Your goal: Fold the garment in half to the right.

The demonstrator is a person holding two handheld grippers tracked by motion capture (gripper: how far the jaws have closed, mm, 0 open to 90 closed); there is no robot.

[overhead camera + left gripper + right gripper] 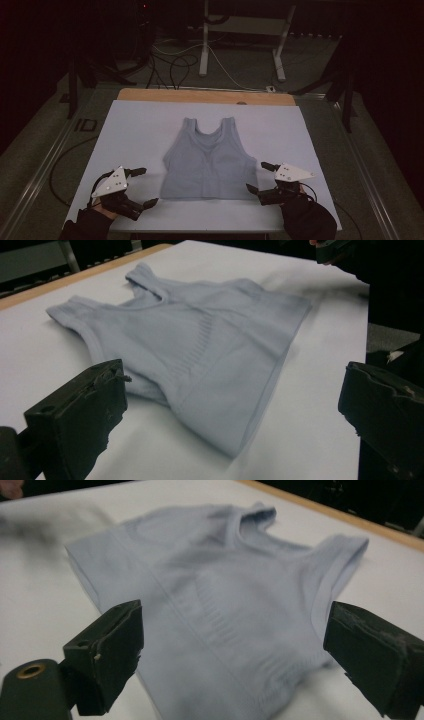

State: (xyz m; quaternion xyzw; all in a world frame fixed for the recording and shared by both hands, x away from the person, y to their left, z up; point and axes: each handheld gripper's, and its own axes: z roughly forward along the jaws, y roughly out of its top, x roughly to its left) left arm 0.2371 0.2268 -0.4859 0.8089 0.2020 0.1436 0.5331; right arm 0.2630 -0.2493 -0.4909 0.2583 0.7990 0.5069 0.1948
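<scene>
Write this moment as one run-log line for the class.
tank top: flat on white sheet | left gripper: open, beside left hem | right gripper: open, beside right hem | grasp: none

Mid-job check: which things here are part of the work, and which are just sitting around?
In the job:
tank top, lying flat
left gripper, open beside its left edge
right gripper, open beside its right edge
white sheet under it

Lying about:
cables on the floor
white table legs behind

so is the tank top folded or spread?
Spread. The tank top lies flat on the white table, both straps and hem showing, no fold.
</scene>
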